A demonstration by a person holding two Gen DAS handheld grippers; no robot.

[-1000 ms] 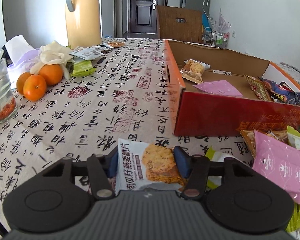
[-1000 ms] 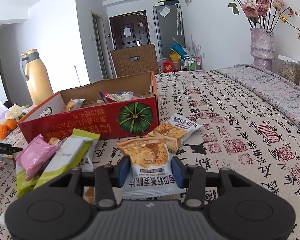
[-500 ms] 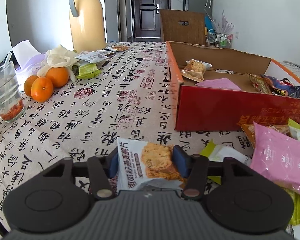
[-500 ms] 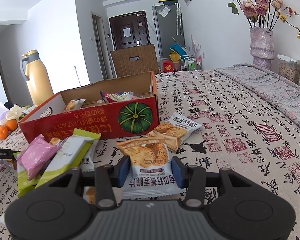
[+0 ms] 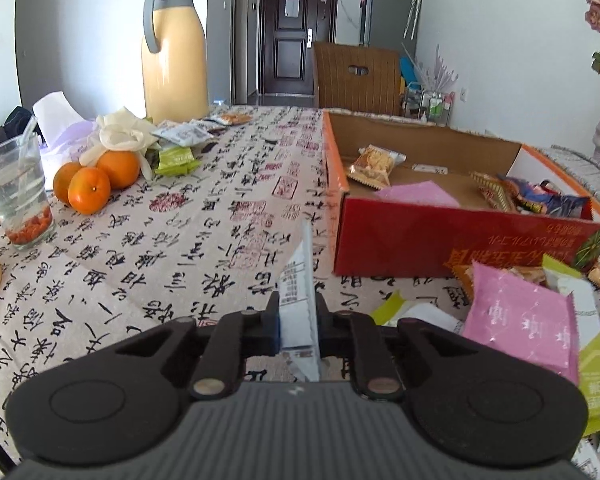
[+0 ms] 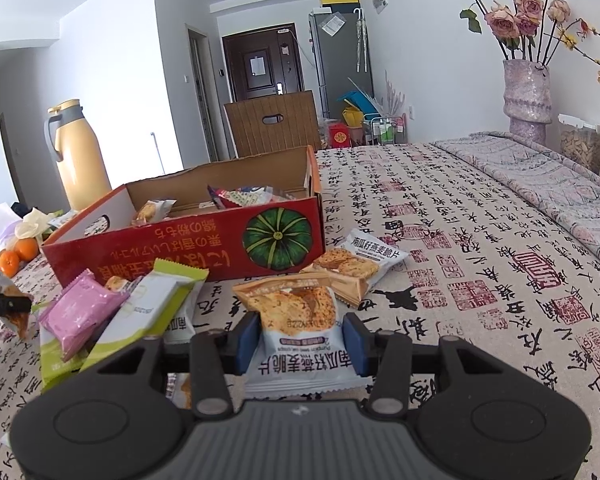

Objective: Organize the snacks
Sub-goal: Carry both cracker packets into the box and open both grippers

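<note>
Calligraphy-printed tablecloth (image 5: 148, 248) carries three oranges (image 5: 94, 180) at ten o'clock and one red cardboard box (image 5: 452, 240) at two o'clock. Left gripper (image 5: 298, 326) has just closed, pinching one white snack packet (image 5: 300, 280) edge-on. Right gripper (image 6: 300, 344) stands part-open around one white-and-orange cracker packet (image 6: 296, 328), pads just beside it; contact unclear.

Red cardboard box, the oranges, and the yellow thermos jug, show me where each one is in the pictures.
red cardboard box (image 5: 440, 240), left wrist view, on its red front wall.
oranges (image 5: 90, 190), left wrist view, on the nearest orange's skin.
yellow thermos jug (image 5: 176, 64), left wrist view, on the middle of its body.
</note>
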